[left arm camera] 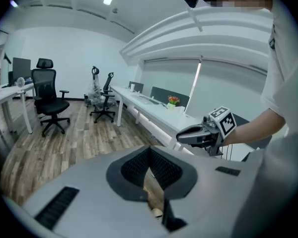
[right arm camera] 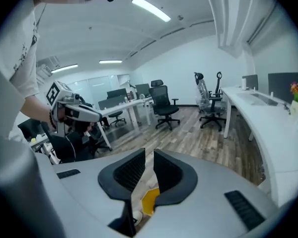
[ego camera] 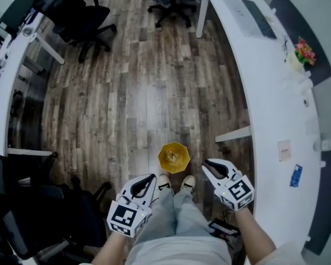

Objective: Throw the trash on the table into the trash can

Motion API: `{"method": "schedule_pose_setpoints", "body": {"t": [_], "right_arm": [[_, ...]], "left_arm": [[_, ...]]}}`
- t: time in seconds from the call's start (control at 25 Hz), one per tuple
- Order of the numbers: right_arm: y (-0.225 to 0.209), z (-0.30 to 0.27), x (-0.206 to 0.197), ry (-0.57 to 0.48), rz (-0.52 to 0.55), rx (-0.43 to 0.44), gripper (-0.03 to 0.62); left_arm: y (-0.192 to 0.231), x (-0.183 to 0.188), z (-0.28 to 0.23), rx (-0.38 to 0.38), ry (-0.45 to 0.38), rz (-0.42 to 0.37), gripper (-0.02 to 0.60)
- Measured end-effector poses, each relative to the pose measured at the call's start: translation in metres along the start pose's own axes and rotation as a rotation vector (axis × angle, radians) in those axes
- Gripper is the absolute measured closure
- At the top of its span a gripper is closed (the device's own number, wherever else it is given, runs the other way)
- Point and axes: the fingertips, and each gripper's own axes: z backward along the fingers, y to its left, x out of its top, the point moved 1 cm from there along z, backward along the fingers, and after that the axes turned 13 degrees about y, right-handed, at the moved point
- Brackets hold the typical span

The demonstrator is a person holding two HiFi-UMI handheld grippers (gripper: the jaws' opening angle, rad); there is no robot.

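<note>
Low in the head view, the left gripper (ego camera: 150,179) and the right gripper (ego camera: 207,165) hung side by side above the person's legs, both pointing up the frame. Between them, just beyond the shoes (ego camera: 188,182), the yellow trash can (ego camera: 174,158) stood on the wooden floor (ego camera: 132,104). The left gripper's jaws were closed tip to tip and held nothing. The right gripper's jaws stood a narrow slit apart, also empty, and its own view showed a patch of the yellow can through that slit. Down the right side curved the white table (ego camera: 265,87), apart from both grippers. A pale slip (ego camera: 284,149) and a small blue item (ego camera: 296,175) lay near its lower end.
</note>
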Motion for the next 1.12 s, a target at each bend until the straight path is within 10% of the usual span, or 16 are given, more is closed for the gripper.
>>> {"method": "schedule_pose_setpoints", "body": {"t": [1.12], "right_arm": [[0.075, 0.063, 0.105, -0.137, 0.042, 0.096, 0.563]], "left_arm": [[-0.046, 0.062, 0.06, -0.048, -0.156, -0.023, 0.58]]}}
